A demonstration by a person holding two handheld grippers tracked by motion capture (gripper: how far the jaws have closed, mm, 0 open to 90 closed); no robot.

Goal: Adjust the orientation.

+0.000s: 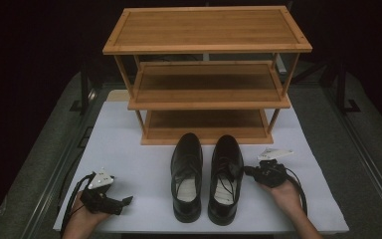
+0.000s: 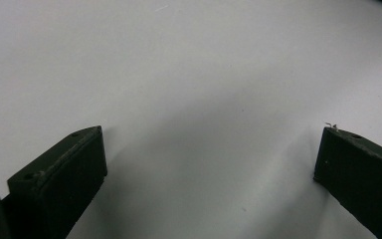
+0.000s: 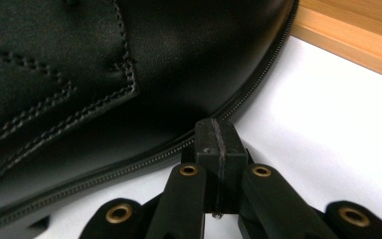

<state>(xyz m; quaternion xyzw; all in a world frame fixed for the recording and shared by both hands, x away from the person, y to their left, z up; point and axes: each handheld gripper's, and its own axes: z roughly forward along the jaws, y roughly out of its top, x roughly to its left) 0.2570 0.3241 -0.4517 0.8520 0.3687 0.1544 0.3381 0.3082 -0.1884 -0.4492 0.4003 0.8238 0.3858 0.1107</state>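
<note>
Fingers pressed together on the right gripper [image 1: 252, 171], spread wide on the left gripper [image 1: 124, 201]; both shoes off the rack.
High view: the right shoe [image 1: 225, 178] and left shoe [image 1: 187, 175] stand side by side just before the wooden rack [image 1: 206, 46], shelves bare, so any shelving looks undone. Left gripper view: jaws apart over the white tabletop [image 2: 189, 74], holding nothing. Right gripper view: jaws closed, empty, tips against the right shoe's welt, rack just beyond.

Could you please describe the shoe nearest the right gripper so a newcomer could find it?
Start at the wooden rack; two black shoes stand before it on the white table. It is the right-hand shoe, with the right gripper against its outer side.
</note>
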